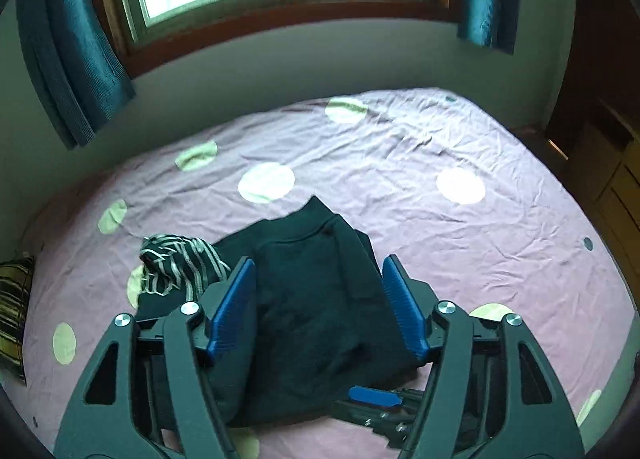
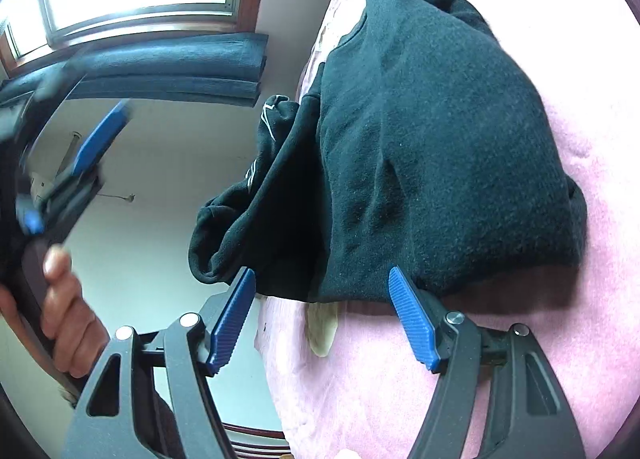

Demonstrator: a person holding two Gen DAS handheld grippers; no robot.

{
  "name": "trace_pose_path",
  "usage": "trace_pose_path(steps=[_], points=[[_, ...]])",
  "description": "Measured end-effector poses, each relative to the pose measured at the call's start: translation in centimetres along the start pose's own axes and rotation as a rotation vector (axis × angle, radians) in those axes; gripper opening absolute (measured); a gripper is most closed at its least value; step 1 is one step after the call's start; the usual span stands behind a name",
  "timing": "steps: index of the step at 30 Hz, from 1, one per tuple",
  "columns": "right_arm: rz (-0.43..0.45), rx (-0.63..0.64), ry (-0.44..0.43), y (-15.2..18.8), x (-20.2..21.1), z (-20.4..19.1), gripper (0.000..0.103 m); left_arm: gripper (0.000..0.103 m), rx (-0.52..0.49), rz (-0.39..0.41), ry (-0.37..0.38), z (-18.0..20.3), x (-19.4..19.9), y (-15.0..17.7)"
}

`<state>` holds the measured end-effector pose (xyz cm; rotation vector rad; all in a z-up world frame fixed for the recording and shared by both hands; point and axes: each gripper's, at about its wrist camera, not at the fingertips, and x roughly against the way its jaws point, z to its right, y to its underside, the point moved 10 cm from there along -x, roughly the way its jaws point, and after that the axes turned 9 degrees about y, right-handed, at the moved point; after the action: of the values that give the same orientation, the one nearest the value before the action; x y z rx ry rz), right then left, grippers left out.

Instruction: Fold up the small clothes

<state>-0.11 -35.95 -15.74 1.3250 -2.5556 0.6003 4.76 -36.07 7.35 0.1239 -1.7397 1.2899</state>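
both tongs stand wide, nothing between the pads. left tongs [image 1: 318, 301] hang over the dark green sweater [image 1: 304, 291], which lies partly folded on the pink spotted bed [image 1: 460, 243], near my edge. right tongs [image 2: 322, 313] sit low at the sweater's near hem [image 2: 420, 147], close to the cloth but not pinching it.

handling call: thick fleecy knit, soft and floppy, some weight but not fragile. it should grip well on the ribbed pads and won't slip, though it will sag and drag on the sheet. i'd take it at the doubled hem or at a folded edge, both layers together (one layer alone would peel the fold open).

a striped garment [image 1: 180, 263] lies bunched against the sweater's left side; i'd keep the pads clear of it.
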Motion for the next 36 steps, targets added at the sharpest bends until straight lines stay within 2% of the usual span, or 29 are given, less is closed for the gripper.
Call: trace_pose_path(steps=[4,7,9,14,17,19,22,26,30,34,35,36], points=[[0.006,0.017,-0.014,0.1,0.7,-2.0,0.07,0.078,0.066,0.112,0.022,-6.1,6.3,2.4],[-0.008,0.027,-0.063,-0.7,0.2,-4.0,0.075,0.083,0.137,0.174,-0.001,-11.9,9.3,6.8],[-0.014,0.053,-0.046,-1.5,-0.9,-5.2,0.076,0.083,0.159,0.199,-0.041,-15.4,9.9,10.7],[-0.042,-0.001,-0.021,-5.2,-4.6,-5.8,0.076,0.085,0.179,0.118,-0.039,-18.8,6.5,19.1],[-0.06,-0.035,-0.003,-7.5,-7.1,-6.1,0.076,0.086,0.183,0.063,-0.058,-19.7,3.8,21.9],[-0.078,-0.053,0.0,-8.7,-8.6,-6.3,0.076,0.086,0.197,0.043,-0.043,-20.2,2.2,22.8],[-0.087,-0.053,0.074,-10.2,-10.0,-6.2,0.078,0.086,0.219,0.03,-0.05,-20.8,0.7,23.4],[-0.103,0.028,0.206,-10.3,-10.6,-7.0,0.077,0.086,0.226,0.039,-0.067,-21.1,-0.5,23.0],[-0.03,0.201,0.356,-10.1,-9.5,-8.3,0.076,0.086,0.272,0.025,-0.049,-21.7,-1.7,23.3],[-0.028,0.217,0.326,-10.8,-10.0,-8.8,0.076,0.088,0.303,0.013,-0.038,-22.1,-2.7,23.9],[-0.036,0.205,0.324,-11.1,-10.6,-8.4,0.073,0.091,0.309,0.012,-0.038,-22.2,-2.8,23.9],[-0.046,0.201,0.334,-11.4,-11.3,-8.0,0.048,0.091,0.321,0.011,-0.037,-22.4,-2.9,24.0]])
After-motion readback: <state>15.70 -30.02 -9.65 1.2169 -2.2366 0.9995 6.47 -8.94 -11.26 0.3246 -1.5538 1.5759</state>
